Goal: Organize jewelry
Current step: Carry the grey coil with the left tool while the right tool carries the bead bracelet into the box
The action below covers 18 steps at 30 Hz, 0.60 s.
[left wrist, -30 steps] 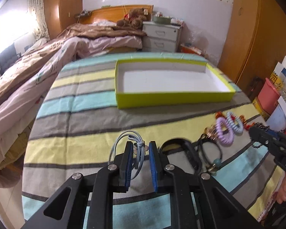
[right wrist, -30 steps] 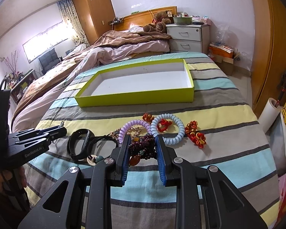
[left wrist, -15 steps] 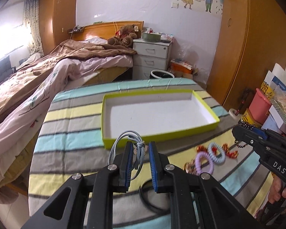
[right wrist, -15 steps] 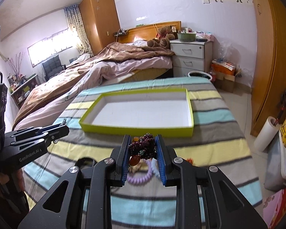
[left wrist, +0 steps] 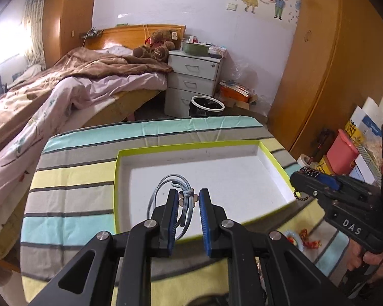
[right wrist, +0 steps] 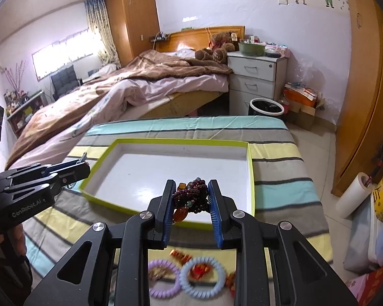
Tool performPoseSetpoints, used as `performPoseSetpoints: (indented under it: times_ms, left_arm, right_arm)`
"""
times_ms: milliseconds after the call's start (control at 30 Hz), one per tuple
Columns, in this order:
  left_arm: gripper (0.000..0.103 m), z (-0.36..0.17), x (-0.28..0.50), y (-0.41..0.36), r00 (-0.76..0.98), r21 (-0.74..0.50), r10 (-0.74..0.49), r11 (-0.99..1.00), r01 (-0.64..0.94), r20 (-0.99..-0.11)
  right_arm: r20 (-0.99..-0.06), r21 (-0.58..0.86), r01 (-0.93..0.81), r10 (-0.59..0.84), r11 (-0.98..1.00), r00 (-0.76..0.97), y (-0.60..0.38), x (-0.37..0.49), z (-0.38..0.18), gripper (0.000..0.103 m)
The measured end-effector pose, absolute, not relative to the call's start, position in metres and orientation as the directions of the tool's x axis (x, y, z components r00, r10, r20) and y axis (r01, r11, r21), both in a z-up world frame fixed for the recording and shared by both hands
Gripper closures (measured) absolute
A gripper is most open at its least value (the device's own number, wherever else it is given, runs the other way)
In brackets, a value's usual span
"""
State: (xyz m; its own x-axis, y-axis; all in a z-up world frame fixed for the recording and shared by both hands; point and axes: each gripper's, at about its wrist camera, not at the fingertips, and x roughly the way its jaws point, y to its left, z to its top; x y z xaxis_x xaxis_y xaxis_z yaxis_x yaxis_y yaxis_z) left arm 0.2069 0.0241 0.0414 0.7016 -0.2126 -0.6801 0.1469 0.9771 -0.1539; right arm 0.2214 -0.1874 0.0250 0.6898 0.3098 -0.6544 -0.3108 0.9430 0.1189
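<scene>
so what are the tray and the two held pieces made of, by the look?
Tray: likely cardboard, matte white inside, lime rim, thin folded walls. Bracelet in the right tongs: glossy dark-red beads, stone or glass. Cord in the left tongs: grey-blue, knotted; probably waxed string or leather.

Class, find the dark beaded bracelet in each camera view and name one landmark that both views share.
Left wrist view: at the right edge, dangling from the right tongs.
Right wrist view: the beaded bracelet sits low centre, clamped between the blue pads.
Shared landmark: the green-rimmed tray.
</scene>
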Motion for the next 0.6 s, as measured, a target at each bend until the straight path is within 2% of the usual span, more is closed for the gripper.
performPoseSetpoints:
  times_ms: [600]
  left_arm:
    - [0.086, -0.018, 0.272, 0.013, 0.595, -0.155, -0.210, 0.978, 0.143, -0.775]
  right_arm:
    - [-0.774, 0.069, -0.290, 0.235, 0.955, 0.588, -0.181, 0.297, -0.030, 0.077]
